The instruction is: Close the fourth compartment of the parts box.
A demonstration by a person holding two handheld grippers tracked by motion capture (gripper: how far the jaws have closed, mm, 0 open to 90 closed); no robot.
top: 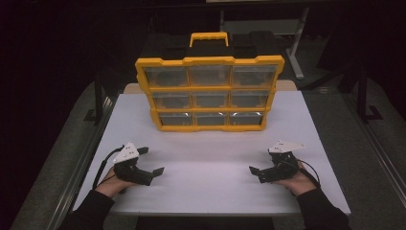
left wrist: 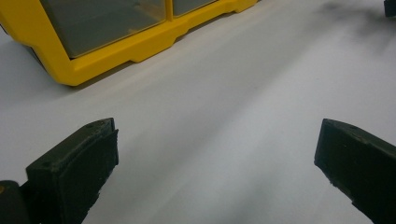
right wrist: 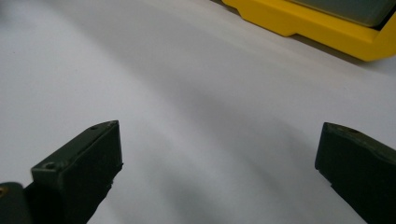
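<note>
White tabletop bare; yellow plastic nine-drawer organiser upper centre — left gripper, right gripper both wide, empty; approach drawers squarely.

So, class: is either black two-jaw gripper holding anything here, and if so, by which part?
Nothing is held. The left gripper and right gripper both have their jaws wide apart over the white table, well short of the yellow plastic organiser case.

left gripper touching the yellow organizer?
Apart. High view shows bare white table between the left gripper and the yellow organizer; its jaws stand open.
</note>
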